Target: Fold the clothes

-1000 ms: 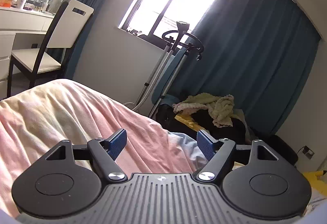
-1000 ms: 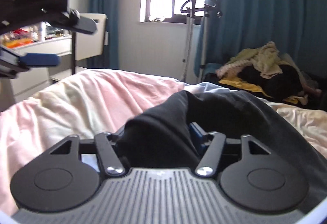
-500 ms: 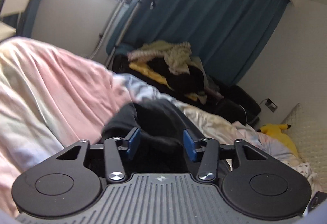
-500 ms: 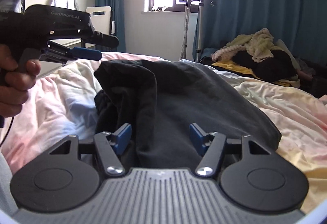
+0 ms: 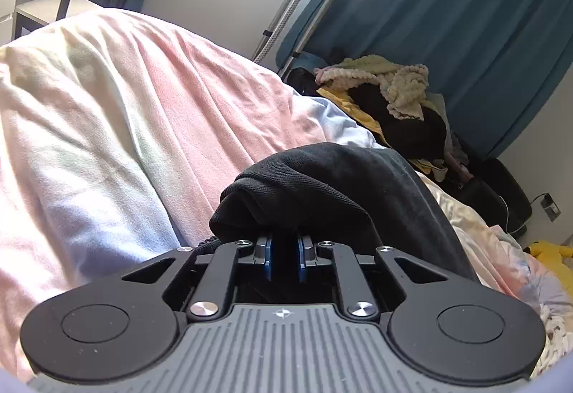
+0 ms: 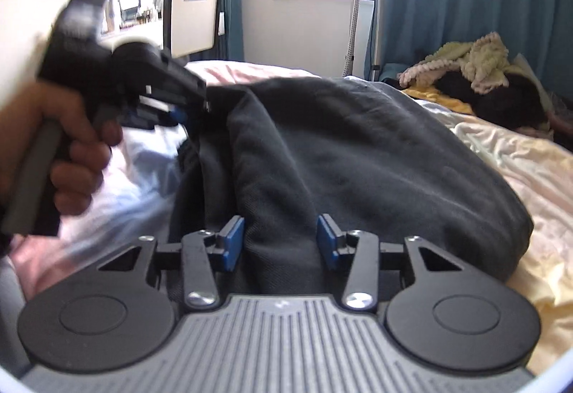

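Your left gripper (image 5: 284,258) has its blue pads (image 5: 266,258) almost together, with a fold of the dark garment (image 5: 340,192) pinched between them. From the left wrist view, this garment lies bunched on the pink and white bedding (image 5: 125,113), just in front of the fingers, and a pile of other clothes (image 5: 390,95) sits far away to the right.

From the right wrist view, your right gripper (image 6: 279,242) has its pads (image 6: 231,242) well apart. A thick ridge of the garment (image 6: 358,149) runs between them, but they do not squeeze it. Your left hand (image 6: 71,156) appears blurred at the left, with its tool at the garment's far left edge.

I think the risk is this: if you pull with the left side alone, the heavy cloth may drag and bunch up, or slip out of the small pinch.
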Tool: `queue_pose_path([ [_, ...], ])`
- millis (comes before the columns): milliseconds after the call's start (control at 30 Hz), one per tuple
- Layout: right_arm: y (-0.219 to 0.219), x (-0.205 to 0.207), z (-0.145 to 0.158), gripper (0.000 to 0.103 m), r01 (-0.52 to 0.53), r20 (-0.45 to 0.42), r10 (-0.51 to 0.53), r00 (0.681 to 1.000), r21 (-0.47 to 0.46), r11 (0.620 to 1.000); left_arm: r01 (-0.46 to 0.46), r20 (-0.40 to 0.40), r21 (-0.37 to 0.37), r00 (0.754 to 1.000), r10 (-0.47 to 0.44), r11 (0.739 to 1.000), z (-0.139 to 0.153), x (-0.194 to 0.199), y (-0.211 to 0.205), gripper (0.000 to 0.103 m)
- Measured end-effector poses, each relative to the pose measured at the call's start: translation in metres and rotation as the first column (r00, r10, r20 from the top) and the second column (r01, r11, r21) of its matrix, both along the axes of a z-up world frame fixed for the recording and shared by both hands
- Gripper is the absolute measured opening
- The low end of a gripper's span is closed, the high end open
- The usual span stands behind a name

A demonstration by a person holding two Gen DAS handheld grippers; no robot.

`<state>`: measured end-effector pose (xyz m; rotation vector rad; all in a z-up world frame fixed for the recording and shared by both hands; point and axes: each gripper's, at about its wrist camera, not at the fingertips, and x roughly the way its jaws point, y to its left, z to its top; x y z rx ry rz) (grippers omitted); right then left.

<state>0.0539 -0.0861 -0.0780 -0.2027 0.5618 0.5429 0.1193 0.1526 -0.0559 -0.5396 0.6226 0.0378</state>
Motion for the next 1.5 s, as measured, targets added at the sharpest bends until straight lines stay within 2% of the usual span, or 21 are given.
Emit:
queue_pose_path([
  [67,0.004,-0.001,0.0,0.012,0.0,0.006,0.0,1.0,-0.021,1.0,0.002,0.029,-0.026,1.0,-0.001,1.0,0.011,-0.011,0.0,0.021],
  [100,0.004,-0.003,0.004,0.008,0.015,0.024,-0.015,1.0,-0.013,1.0,0.01,0.051,-0.041,0.999,-0.008,0.999,0.017,-0.016,0.001,0.03],
  [133,0.001,-0.006,0.01,0.007,0.026,0.05,-0.027,0.998,0.011,1.0,0.019,0.073,-0.055,0.997,-0.014,0.998,0.023,-0.022,0.001,0.051],
  [200,-0.007,-0.012,0.026,0.006,0.056,0.091,-0.062,0.994,0.072,0.996,0.044,0.132,-0.079,0.991,-0.034,0.996,0.037,-0.034,0.001,0.066],
  [233,-0.012,-0.015,0.034,0.006,0.068,0.1,-0.078,0.992,0.099,0.993,0.059,0.163,-0.091,0.986,-0.044,0.994,0.044,-0.04,0.001,0.07],
  [333,-0.025,-0.025,0.054,0.006,0.099,0.121,-0.121,0.985,0.177,0.979,0.138,0.167,-0.098,0.979,-0.12,0.986,0.049,-0.044,-0.005,0.073],
  [433,-0.032,-0.03,0.057,0.006,0.107,0.1,-0.13,0.987,0.203,0.973,0.179,0.113,-0.203,0.981,-0.158,0.963,0.032,-0.035,-0.009,0.073],
  [533,-0.03,-0.031,0.058,0.006,0.071,0.063,-0.085,0.994,0.201,0.977,0.192,0.069,-0.331,0.981,-0.179,0.924,0.012,-0.022,-0.009,0.073],
  [633,-0.025,-0.033,0.06,0.006,0.052,0.066,-0.065,0.996,0.171,0.984,0.181,0.033,-0.48,0.982,-0.188,0.858,-0.008,-0.009,-0.001,0.073],
  [667,-0.026,-0.031,0.06,0.006,0.051,0.056,-0.062,0.997,0.178,0.983,0.164,0.03,-0.504,0.984,-0.173,0.848,-0.013,-0.006,0.001,0.073],
  [733,-0.026,-0.03,0.059,0.006,0.032,0.056,-0.042,0.998,0.169,0.985,0.118,0.032,-0.498,0.993,-0.118,0.859,-0.018,-0.001,0.005,0.071],
  [833,-0.024,-0.032,0.057,0.007,0.01,0.041,-0.016,0.999,0.14,0.99,0.036,0.035,-0.429,0.999,-0.023,0.903,-0.018,0.006,0.007,0.071],
  [900,-0.025,-0.031,0.053,0.007,0.023,0.005,-0.024,1.0,0.154,0.988,0.027,0.041,-0.387,0.999,-0.012,0.922,-0.015,0.008,0.003,0.068],
  [967,-0.025,-0.03,0.05,0.008,0.036,-0.008,-0.035,0.999,0.157,0.987,0.031,0.047,-0.347,0.999,-0.015,0.937,-0.012,0.01,-0.002,0.052],
  [1033,-0.022,-0.031,0.048,0.013,0.048,-0.001,-0.048,0.999,0.141,0.989,0.035,0.053,-0.306,0.998,-0.019,0.951,-0.008,0.012,-0.007,0.026],
  [1100,-0.02,-0.034,0.046,0.017,0.063,0.022,-0.066,0.998,0.125,0.99,0.038,0.058,-0.265,0.998,-0.024,0.964,-0.005,0.013,-0.011,0.017],
  [1133,-0.018,-0.036,0.045,0.024,0.071,0.042,-0.076,0.996,0.12,0.99,0.04,0.061,-0.244,0.998,-0.026,0.969,-0.003,0.014,-0.014,0.013],
  [1167,-0.016,-0.038,0.044,0.032,0.073,0.066,-0.08,0.995,0.109,0.991,0.041,0.068,-0.229,0.997,-0.026,0.972,-0.001,0.014,-0.015,0.012],
  [1200,-0.013,-0.039,0.043,0.051,0.073,0.09,-0.081,0.993,0.095,0.993,0.043,0.075,-0.229,0.997,-0.027,0.973,0.002,0.013,-0.014,0.01],
  [1233,-0.009,-0.04,0.042,0.061,0.069,0.11,-0.077,0.991,0.078,0.995,0.047,0.08,-0.235,0.996,-0.029,0.971,0.004,0.013,-0.012,0.01],
  [1500,0.031,-0.027,0.015,0.06,0.051,0.177,-0.027,0.984,-0.134,0.99,0.082,0.111,-0.307,0.993,-0.05,0.948,0.013,0.012,-0.002,0.01],
])
